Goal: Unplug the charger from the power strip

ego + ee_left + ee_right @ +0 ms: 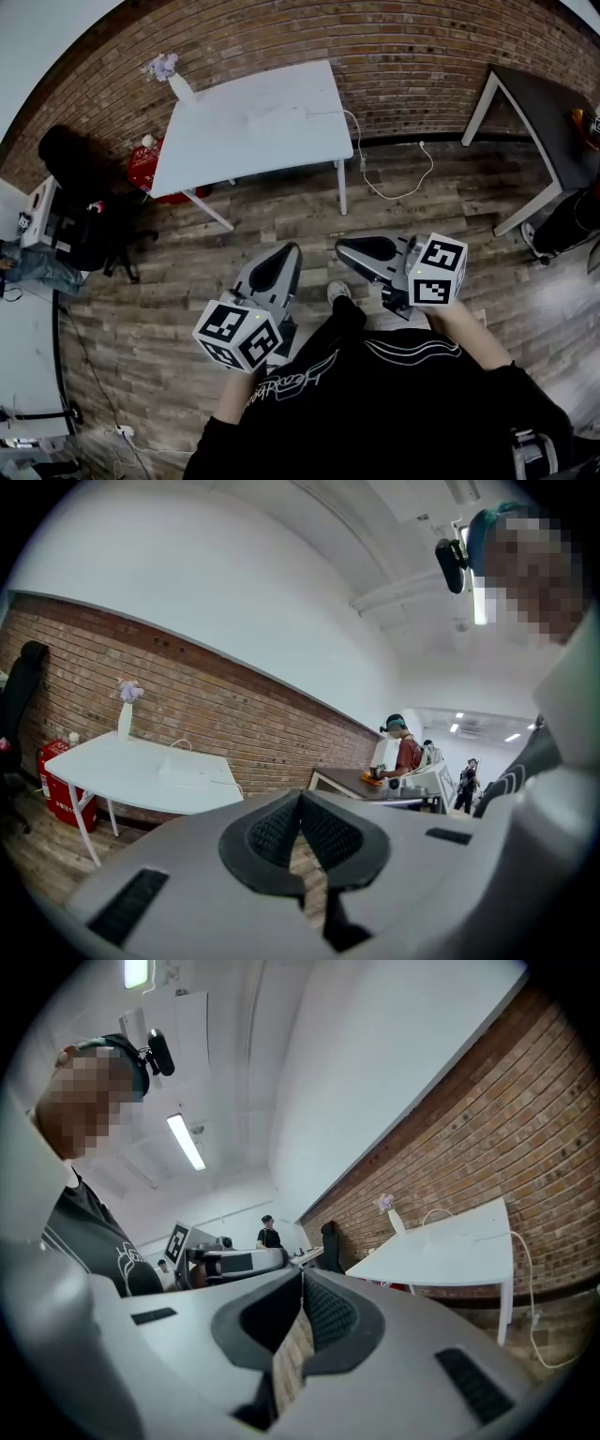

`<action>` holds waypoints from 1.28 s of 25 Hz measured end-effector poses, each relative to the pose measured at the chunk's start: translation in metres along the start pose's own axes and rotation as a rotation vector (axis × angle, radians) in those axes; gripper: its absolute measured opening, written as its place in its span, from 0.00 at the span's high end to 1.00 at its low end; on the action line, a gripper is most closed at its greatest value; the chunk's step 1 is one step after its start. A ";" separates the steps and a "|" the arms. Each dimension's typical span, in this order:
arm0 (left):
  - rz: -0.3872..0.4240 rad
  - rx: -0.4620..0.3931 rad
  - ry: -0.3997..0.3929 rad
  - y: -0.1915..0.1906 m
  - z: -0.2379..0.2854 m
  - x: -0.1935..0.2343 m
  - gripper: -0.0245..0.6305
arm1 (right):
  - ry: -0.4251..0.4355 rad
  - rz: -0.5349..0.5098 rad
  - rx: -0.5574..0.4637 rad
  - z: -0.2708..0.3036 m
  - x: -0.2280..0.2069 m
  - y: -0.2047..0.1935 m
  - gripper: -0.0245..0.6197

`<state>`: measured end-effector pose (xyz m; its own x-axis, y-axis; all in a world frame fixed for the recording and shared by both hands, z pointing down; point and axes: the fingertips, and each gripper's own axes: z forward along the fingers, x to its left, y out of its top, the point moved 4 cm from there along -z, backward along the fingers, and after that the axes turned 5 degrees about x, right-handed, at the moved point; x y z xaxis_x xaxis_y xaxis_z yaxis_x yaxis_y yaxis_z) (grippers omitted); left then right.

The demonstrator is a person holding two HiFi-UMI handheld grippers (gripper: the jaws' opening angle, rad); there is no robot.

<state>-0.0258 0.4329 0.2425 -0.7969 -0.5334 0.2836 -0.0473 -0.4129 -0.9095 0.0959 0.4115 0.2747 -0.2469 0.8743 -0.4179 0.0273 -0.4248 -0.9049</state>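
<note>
left gripper (284, 251) + right gripper (345, 246): both closed, empty | white table (253, 122) well apart | risk: power strip unidentified (cable (362, 165) hangs off table's right edge), wrong-cord grab possible

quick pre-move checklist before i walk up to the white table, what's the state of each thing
1. Left gripper empty: ok, jaws shut on nothing.
2. Right gripper empty: ok, jaws shut on nothing.
3. Jaws open for a grab: not ok, both are shut.
4. Table within reach: not ok, it stands across the floor by the brick wall.
5. Charger and power strip found: cannot tell; a flat white thing lies on the table, too small to identify.
6. Cable out of the way: ok, it hangs off the table's right edge and loops on the floor to that side.
</note>
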 end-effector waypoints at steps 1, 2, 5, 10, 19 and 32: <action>-0.008 0.006 0.001 0.001 0.008 0.009 0.96 | -0.004 0.008 0.003 0.004 -0.011 0.001 0.96; -0.017 0.013 0.001 0.002 0.018 0.019 0.96 | -0.009 0.016 0.007 0.009 -0.023 0.002 0.96; -0.039 0.034 -0.002 0.013 0.048 0.050 0.96 | -0.027 0.042 0.017 0.022 -0.061 0.011 0.96; -0.062 0.045 -0.005 0.040 0.104 0.110 0.96 | -0.057 0.076 0.031 0.049 -0.132 0.036 0.96; -0.127 0.040 0.024 0.081 0.168 0.210 0.96 | -0.089 0.065 0.084 0.102 -0.230 0.083 0.96; -0.184 0.046 0.078 0.082 0.210 0.264 0.96 | -0.060 0.133 0.093 0.124 -0.300 0.098 0.96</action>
<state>-0.1138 0.1028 0.3062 -0.8219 -0.3877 0.4173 -0.1701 -0.5322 -0.8294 0.0525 0.0785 0.3219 -0.3045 0.7944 -0.5257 -0.0250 -0.5583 -0.8293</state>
